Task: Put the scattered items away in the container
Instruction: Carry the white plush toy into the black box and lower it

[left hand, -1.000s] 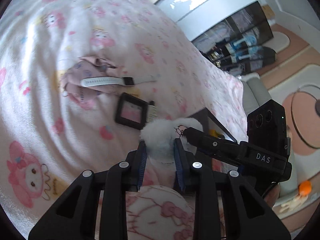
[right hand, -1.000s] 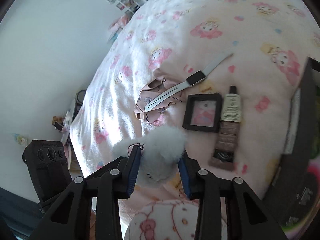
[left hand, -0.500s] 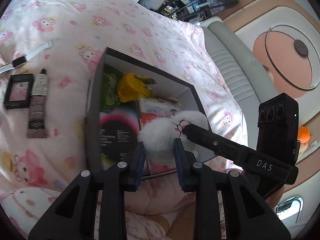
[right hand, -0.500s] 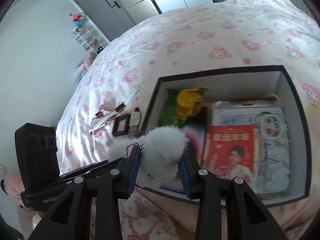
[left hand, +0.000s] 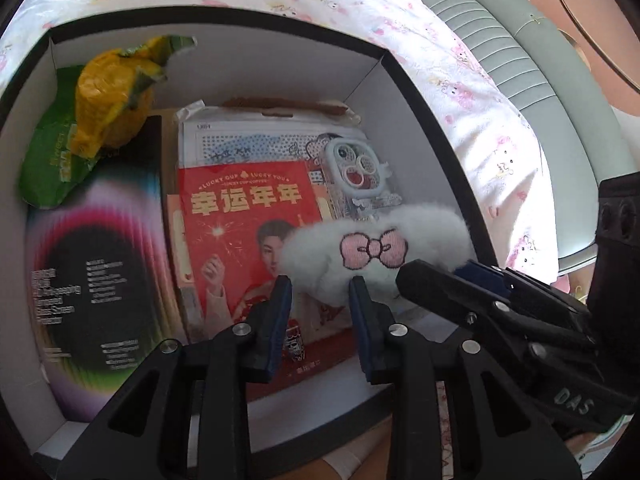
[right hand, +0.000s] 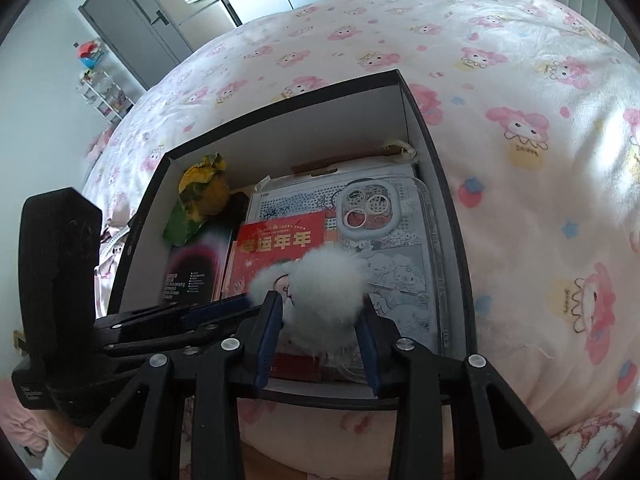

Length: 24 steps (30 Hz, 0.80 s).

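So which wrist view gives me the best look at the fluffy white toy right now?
The left wrist view: the fluffy white toy shows its pink bow face-on, lying over the box contents, beside the open left gripper. The right wrist view shows only plain fur, clamped in the right gripper.

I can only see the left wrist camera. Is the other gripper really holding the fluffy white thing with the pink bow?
Observer: Yes. In the right wrist view, the fluffy white thing sits squeezed between the right gripper fingers, over the box.
Kid: Is anything lying outside the box?
Observer: A white strap shows on the bed just past the box's left wall, mostly hidden.
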Each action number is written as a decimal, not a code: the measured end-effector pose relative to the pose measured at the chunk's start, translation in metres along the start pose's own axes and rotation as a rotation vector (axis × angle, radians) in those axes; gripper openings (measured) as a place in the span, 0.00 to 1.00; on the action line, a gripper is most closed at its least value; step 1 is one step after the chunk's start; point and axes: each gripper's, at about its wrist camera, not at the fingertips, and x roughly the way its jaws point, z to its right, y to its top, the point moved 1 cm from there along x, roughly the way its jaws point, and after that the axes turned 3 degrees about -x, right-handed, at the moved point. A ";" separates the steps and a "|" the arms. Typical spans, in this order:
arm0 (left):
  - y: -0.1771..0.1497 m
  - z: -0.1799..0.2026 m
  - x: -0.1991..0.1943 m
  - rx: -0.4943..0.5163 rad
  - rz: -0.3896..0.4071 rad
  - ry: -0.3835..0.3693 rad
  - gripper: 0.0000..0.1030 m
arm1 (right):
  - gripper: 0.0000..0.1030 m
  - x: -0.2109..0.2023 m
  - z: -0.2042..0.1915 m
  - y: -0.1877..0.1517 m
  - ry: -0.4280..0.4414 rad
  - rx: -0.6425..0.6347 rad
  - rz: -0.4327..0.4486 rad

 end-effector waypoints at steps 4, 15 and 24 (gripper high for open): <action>-0.005 -0.009 -0.010 -0.022 0.031 -0.070 0.26 | 0.32 0.001 -0.008 0.000 -0.040 -0.010 0.006; 0.031 -0.009 -0.038 -0.030 0.091 -0.006 0.26 | 0.32 -0.030 0.000 0.006 -0.068 0.010 0.077; 0.040 -0.018 -0.019 -0.045 0.026 0.023 0.26 | 0.32 -0.002 -0.004 0.013 -0.082 -0.025 0.034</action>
